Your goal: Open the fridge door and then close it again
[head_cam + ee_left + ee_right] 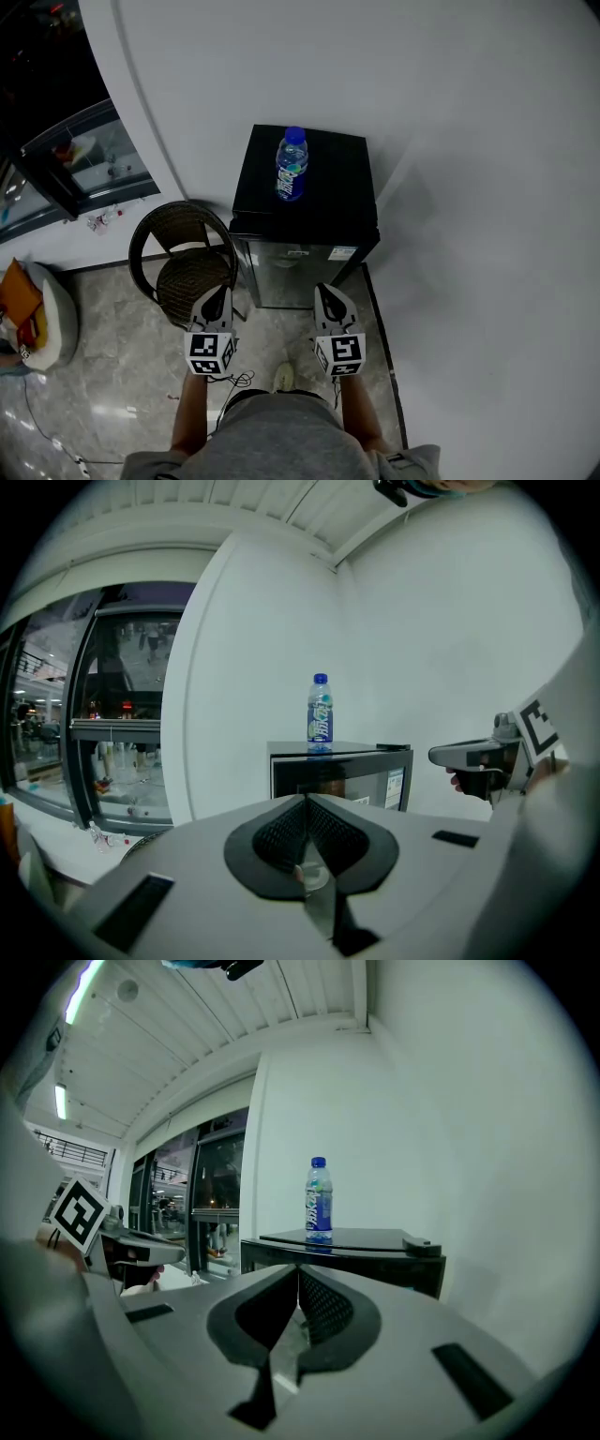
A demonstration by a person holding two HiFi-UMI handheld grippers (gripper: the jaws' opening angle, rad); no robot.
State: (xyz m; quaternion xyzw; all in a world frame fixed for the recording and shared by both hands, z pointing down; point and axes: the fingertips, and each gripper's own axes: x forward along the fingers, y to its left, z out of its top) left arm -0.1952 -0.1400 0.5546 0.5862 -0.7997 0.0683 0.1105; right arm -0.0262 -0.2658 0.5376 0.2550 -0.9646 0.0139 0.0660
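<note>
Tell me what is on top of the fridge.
A blue-capped bottle stands upright on the black top of the fridge. The door is shut, so the inside is hidden.

White walls [469, 141], glossy grey floor [122, 375], wicker chair [183, 258] by dark glass window [131, 724] at L; slatted ceiling [234, 1016] w/ strip light [61, 1101]

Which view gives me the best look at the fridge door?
Head view: the fridge door shows nearly whole and shut, though foreshortened from above. The left gripper view shows only its upper strip, head-on; the right gripper view shows mostly the fridge top.
</note>
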